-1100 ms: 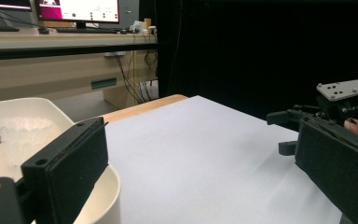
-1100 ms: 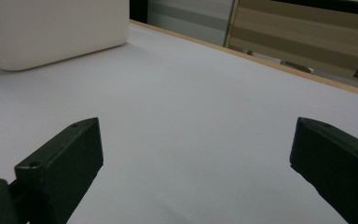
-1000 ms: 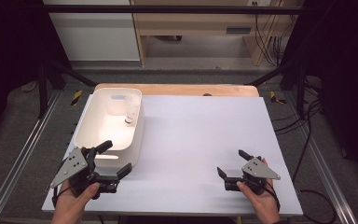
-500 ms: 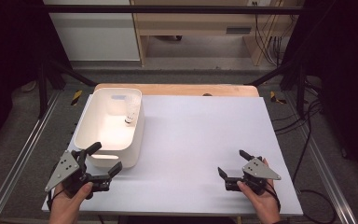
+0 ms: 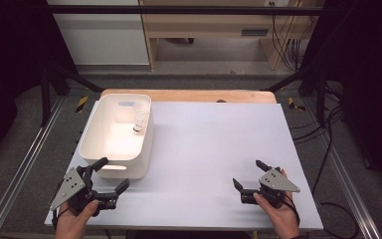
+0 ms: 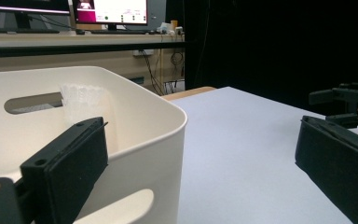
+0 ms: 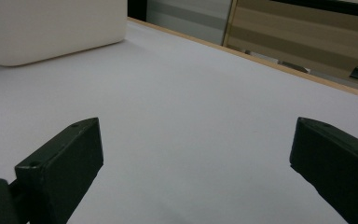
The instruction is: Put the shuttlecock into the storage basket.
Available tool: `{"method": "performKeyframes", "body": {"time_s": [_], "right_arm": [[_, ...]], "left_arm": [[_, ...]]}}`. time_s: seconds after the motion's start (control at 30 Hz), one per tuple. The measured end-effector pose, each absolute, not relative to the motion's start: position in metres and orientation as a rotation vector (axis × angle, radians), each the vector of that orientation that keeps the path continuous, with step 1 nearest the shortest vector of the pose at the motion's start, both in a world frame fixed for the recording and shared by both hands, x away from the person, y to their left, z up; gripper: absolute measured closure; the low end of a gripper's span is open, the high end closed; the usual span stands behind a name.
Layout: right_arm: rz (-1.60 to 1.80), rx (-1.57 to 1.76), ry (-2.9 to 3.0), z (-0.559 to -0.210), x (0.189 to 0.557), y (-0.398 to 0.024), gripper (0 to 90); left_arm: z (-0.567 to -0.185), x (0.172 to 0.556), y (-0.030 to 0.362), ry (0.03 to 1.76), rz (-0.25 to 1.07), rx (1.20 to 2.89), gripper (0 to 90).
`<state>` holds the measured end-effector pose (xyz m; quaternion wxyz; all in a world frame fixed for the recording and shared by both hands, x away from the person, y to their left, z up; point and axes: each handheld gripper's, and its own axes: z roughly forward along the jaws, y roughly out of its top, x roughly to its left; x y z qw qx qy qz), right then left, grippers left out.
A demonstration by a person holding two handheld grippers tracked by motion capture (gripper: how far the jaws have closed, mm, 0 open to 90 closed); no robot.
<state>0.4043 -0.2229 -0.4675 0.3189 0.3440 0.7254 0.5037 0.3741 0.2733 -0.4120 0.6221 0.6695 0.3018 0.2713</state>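
Far left on the worktop (image 5: 214, 149), the left gripper (image 5: 110, 175) hovers at the near corner, jaws spread wide and holding nothing. One jaw sits just beside the near end wall of the white bin (image 5: 90, 137); in the left gripper view that jaw stands in front of the bin's rim (image 6: 158, 105) while the other is out over bare worktop.

Now the bin itself: a rounded white tub with slot handles in its end walls, long axis running away from the person, set along the left edge of the worktop. Inside it there's one thing, a white shuttlecock (image 5: 139, 119), at the far right corner against the wall. It stands upright, cork base down on the bin floor, feather skirt opening upward; its skirt (image 6: 81, 100) shows near the far handle slot.

Across the open middle to the right: the right gripper (image 5: 248, 177) hangs low near the front edge, well apart from the bin, jaws spread too, with nothing between them.
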Motion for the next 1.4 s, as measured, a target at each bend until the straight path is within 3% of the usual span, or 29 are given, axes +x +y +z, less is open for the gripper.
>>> {"method": "performKeyframes", "body": {"time_s": [1.4], "right_arm": [[1.346,0.883,1.888,-0.462,0.397,-0.23,3.4]], "left_arm": [[-0.448,0.377,0.292,0.705,0.657,1.524,2.2]]}}
